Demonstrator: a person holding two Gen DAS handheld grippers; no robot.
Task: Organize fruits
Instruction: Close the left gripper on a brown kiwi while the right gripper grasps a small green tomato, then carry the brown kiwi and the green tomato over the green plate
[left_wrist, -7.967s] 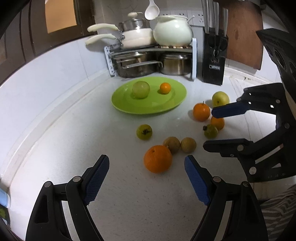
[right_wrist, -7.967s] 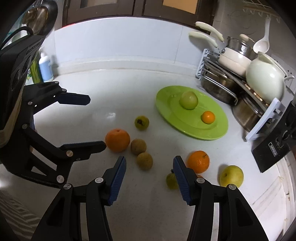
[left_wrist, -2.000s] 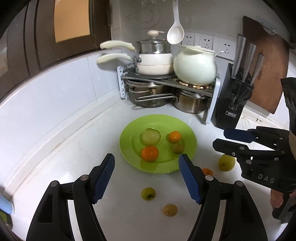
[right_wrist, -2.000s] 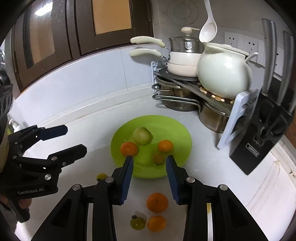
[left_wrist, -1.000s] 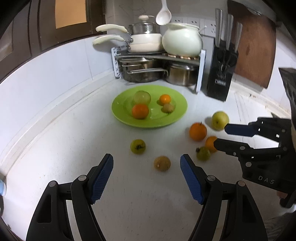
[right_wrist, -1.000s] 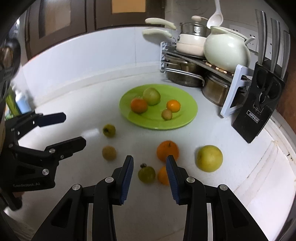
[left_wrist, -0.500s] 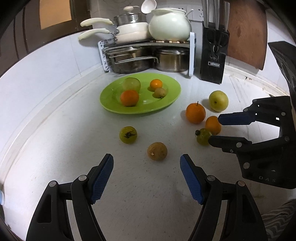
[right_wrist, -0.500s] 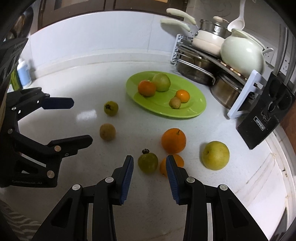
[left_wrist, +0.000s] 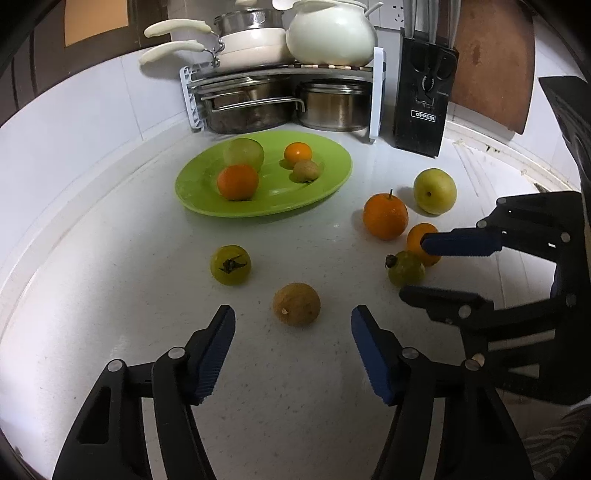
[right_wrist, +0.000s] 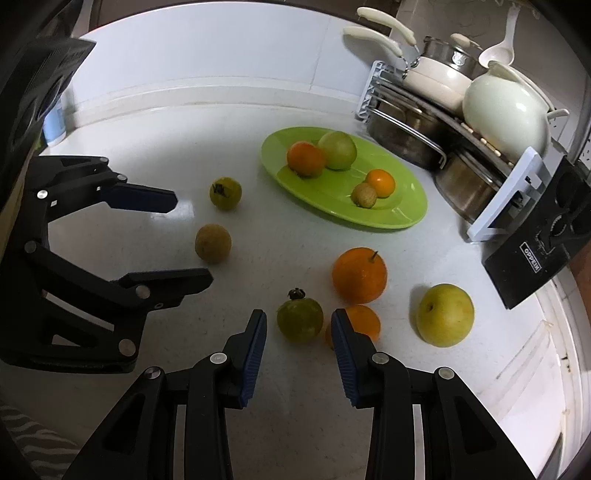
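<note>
Lining up two pickups at once. Left gripper (left_wrist: 291, 332) spread wide, brown fruit (left_wrist: 296, 304) just ahead between its fingertips. Right gripper (right_wrist: 298, 334) also spread, green fruit (right_wrist: 300, 319) between its pads, a small orange (right_wrist: 364, 322) touching it on the right. Advice: close slowly, centred, avoid nudging the orange; then carry to the green plate (right_wrist: 388, 218) beyond.

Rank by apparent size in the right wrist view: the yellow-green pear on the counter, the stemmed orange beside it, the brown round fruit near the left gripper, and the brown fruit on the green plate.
1. Yellow-green pear and stemmed orange: look alike; the pear sits nearer the camera, so unranked.
2. Brown round fruit on the counter.
3. Brown fruit on the green plate, though it lies farthest.
</note>
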